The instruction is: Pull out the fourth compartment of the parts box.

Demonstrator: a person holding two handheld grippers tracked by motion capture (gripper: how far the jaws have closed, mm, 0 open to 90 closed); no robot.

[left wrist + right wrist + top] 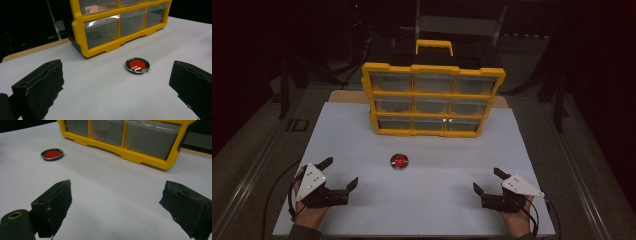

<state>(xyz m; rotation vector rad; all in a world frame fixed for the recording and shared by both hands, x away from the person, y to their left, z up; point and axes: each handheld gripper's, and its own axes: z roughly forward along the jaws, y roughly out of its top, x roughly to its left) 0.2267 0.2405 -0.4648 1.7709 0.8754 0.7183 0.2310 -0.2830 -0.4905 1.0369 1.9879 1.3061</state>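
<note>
A yellow organizer (432, 99) with clear drawers and a top handle stands upright at the back of the white board; it also appears in the left gripper view (117, 23) and the right gripper view (130, 137). In front of it a small round tin with a red centre (399, 161) (137, 65) (52, 154) lies flat on the board. My left gripper (341, 173) (116, 87) rests near the front left, open, nothing between its jaws. My right gripper (486, 181) (116, 207) rests near the front right, also open and holding nothing. Both stand well short of the tin.
The white board (422, 200) covers a wooden table whose edge shows behind the organizer. Dark metal frames and cables stand around the table in a dim room. Bare board lies between the two grippers.
</note>
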